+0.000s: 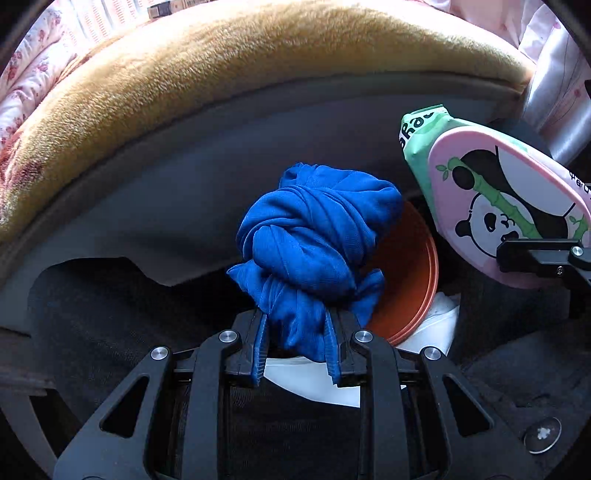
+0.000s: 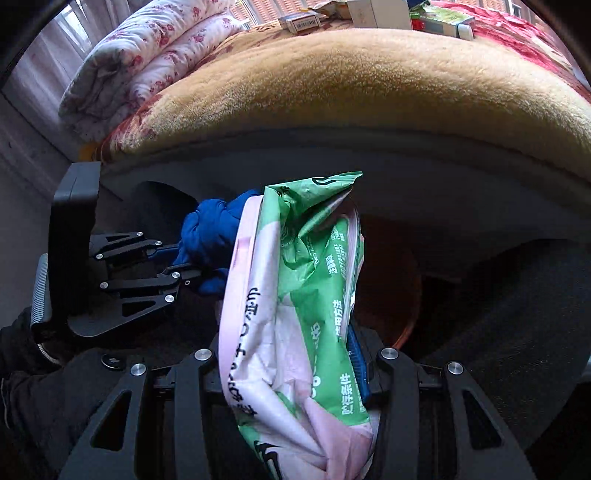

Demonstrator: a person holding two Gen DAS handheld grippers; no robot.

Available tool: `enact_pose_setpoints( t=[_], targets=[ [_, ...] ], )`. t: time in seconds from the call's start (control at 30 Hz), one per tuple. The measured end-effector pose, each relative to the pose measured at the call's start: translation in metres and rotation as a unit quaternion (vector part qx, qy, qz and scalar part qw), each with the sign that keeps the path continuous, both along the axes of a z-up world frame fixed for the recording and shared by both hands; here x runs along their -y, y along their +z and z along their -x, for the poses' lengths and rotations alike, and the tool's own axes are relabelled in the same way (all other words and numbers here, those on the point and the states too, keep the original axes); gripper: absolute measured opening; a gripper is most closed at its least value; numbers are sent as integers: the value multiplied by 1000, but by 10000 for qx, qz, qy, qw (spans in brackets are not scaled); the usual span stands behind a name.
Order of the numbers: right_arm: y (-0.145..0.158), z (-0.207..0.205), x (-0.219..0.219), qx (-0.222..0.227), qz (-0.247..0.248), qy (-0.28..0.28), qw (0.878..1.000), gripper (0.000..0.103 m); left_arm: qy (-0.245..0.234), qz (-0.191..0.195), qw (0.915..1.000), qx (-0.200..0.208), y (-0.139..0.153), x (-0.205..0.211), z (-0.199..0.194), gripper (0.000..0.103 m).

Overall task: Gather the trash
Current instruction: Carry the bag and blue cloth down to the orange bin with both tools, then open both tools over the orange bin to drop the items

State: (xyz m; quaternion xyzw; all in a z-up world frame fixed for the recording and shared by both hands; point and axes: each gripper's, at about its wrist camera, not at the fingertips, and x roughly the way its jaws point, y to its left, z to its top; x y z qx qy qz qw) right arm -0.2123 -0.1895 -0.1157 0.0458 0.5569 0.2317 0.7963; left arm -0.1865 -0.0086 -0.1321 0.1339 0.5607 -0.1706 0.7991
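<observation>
My left gripper is shut on a knotted blue cloth bundle and holds it over an orange-brown bin with a white liner. My right gripper is shut on a green and pink wet-wipe pack with a panda lid, seen in the left wrist view at the right beside the bundle. In the right wrist view the left gripper and the blue bundle are just left of the pack. The bin lies dark behind the pack.
A bed with a tan plush blanket and a grey frame runs across behind the bin. A folded floral quilt and several small boxes lie on the bed. The floor is dark.
</observation>
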Motion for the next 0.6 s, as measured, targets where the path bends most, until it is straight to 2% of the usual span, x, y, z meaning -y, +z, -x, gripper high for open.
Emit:
enact_pose_setpoints(
  t=[0.37,0.43,0.47,0.5,0.53,0.57,0.6],
  targets=[
    [-44,-23,-12,-404,741,233,9962,46,-151,-331,9974,-620,-45,16,-29,24],
    [-50,-28,-12,-490,780,249,9954,51,-233,-330,9966,-714,-47,22,-34,26],
    [-53,-30,-12,-530,817,255,9949,55,-274,-355,9960,-773,-49,24,-36,38],
    [-55,-32,-12,-531,810,237,9950,66,-263,-432,9955,-800,-52,25,-38,63],
    [-56,-36,-13,-517,811,196,9952,74,-233,-512,9952,-804,-50,23,-44,76],
    [-57,-38,-13,-509,826,171,9951,76,-226,-478,9955,-788,-50,24,-47,82],
    [-58,-40,-11,-523,836,147,9950,77,-233,-465,9953,-822,-50,24,-48,82]
  ],
)
